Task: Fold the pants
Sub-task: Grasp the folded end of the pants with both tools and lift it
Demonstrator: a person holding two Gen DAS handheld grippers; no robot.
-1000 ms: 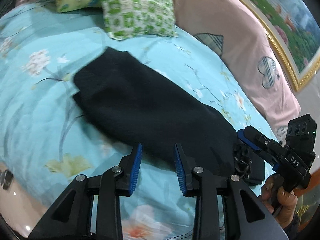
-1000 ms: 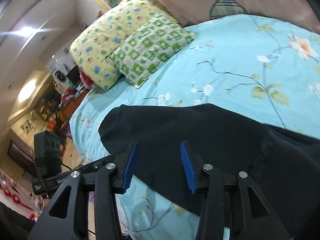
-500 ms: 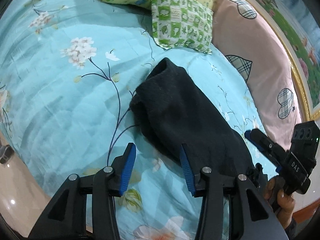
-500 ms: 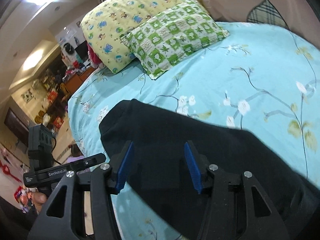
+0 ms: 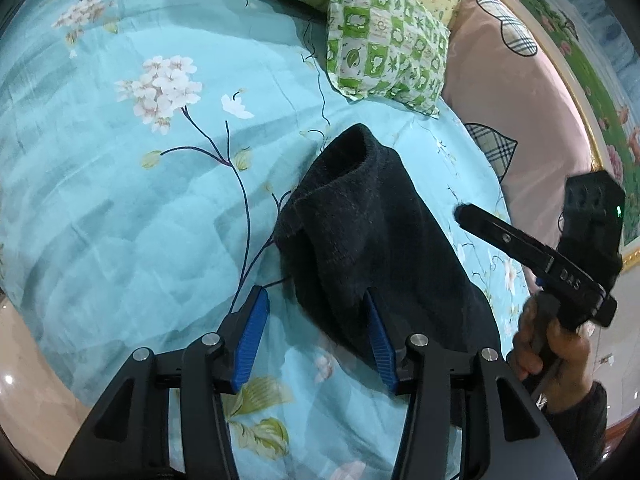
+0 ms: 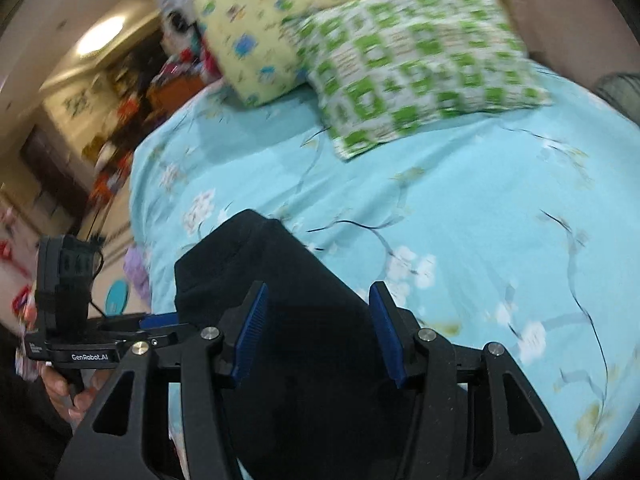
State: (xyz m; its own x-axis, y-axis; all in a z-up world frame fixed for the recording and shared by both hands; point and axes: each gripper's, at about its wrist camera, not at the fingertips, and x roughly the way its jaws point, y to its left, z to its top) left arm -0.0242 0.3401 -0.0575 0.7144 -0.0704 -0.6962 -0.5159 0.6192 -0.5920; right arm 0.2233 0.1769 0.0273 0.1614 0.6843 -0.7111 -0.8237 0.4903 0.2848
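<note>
Left-wrist view. The black pants (image 5: 372, 248) lie on the turquoise flowered bedsheet (image 5: 120, 208), running from the frame's centre down to the lower right; the far end, at centre, shows a rolled, open cuff or hem. The left gripper (image 5: 316, 340) fills the bottom of the frame, its blue pads (image 5: 252, 336) apart and opening further, with only sheet and the near edge of the cloth between them; nothing is pinched. At the right edge a hand (image 5: 556, 352) holds the right gripper (image 5: 460, 212), seen side-on.

Right-wrist view (blurred). The pants (image 6: 280, 288) occupy the lower centre, their far corner pointing to the upper left. The right gripper (image 6: 316, 332) stands spread above the dark fabric, its pads not pressing on it. The left gripper's body (image 6: 72, 320) shows at the lower left. A green checked pillow (image 6: 412, 76) and a yellow pillow (image 6: 256, 24) lie at the top, well apart from the garment.

Handling, as judged. The fabric looks thick, fuzzy and knitted: soft, limp, light, not fragile, with a nap that should resist slipping in ribbed pads. It will sag between grips and drag on the sheet. Best holds are probably the doubled edges: the cuff end at centre and the opposite end near the bottom of the frame, one per gripper, pinching through all layers so the fold lifts as one.
</note>
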